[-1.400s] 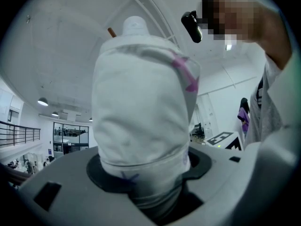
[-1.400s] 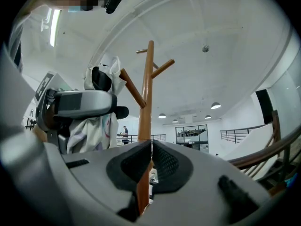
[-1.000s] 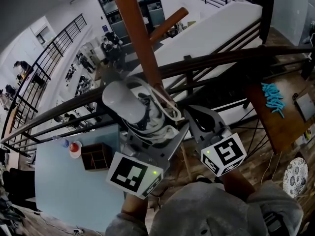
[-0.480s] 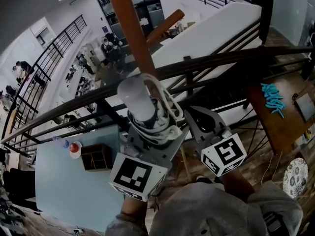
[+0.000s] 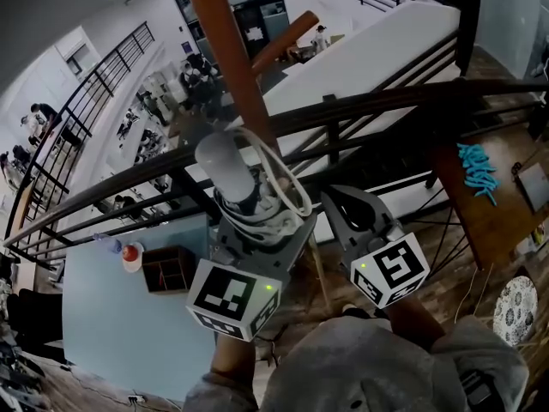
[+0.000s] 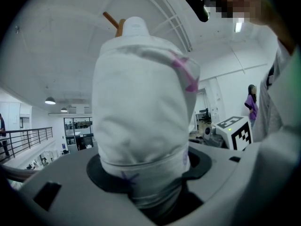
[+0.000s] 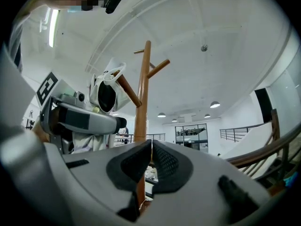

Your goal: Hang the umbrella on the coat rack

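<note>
Right gripper view: umbrella (image 7: pixel 106 95) strap (image 7: pixel 114 73) at coat rack (image 7: pixel 143 102) peg (image 7: pixel 128 92); left gripper (image 5: pixel 257 230) clamps umbrella, right gripper's (image 7: pixel 151 164) jaws together; release likely remains.

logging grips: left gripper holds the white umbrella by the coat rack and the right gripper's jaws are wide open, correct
No: the right gripper has its jaws closed together on nothing, as the right gripper view shows. The left gripper does hold the white umbrella by the coat rack.
</note>
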Tool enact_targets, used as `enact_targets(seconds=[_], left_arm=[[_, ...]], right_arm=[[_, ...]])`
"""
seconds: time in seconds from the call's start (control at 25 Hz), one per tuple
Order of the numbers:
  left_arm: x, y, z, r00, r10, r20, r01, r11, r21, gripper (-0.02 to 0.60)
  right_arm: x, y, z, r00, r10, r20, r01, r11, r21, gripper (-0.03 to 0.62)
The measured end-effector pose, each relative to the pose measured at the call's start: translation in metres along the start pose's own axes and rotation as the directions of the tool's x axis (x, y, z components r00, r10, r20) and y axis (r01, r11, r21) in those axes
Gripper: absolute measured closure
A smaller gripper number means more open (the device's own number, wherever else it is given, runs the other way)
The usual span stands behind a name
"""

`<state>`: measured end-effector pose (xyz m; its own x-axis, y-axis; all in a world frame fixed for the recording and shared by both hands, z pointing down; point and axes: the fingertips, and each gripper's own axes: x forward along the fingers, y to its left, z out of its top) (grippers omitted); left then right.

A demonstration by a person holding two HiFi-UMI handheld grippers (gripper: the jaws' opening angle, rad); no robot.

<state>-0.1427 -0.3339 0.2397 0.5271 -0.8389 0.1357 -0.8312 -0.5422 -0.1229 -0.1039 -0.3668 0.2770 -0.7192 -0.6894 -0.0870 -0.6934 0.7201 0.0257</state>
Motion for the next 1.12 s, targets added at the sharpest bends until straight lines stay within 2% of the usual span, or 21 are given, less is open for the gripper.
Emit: enact_targets(seconds=[0.6, 0.88, 1.12], left_arm=[[0.004, 0.022, -0.02, 0.998, 0.061, -0.014, -0.061, 0.997, -0.055, 0.296], [0.007, 0.035, -0.038, 0.994, 0.1, -0.048, -0.104, 0.992, -0.074, 0.296], [0.008, 0.039, -0.058, 0.992, 0.105, -0.075, -0.113, 0.987, -0.116, 0.296]], right_arm=[[0.002, -0.001, -0.005, 1.0, 0.002, -0.014, -0.002, 1.0, -0.012, 0.569], [0.0, 0.001, -0.008, 1.0, 0.0, -0.023, 0.0, 1.0, -0.018, 0.569], [-0.001, -0.001, -0.012, 0.999, -0.006, -0.037, 0.005, 1.0, -0.02, 0.569]])
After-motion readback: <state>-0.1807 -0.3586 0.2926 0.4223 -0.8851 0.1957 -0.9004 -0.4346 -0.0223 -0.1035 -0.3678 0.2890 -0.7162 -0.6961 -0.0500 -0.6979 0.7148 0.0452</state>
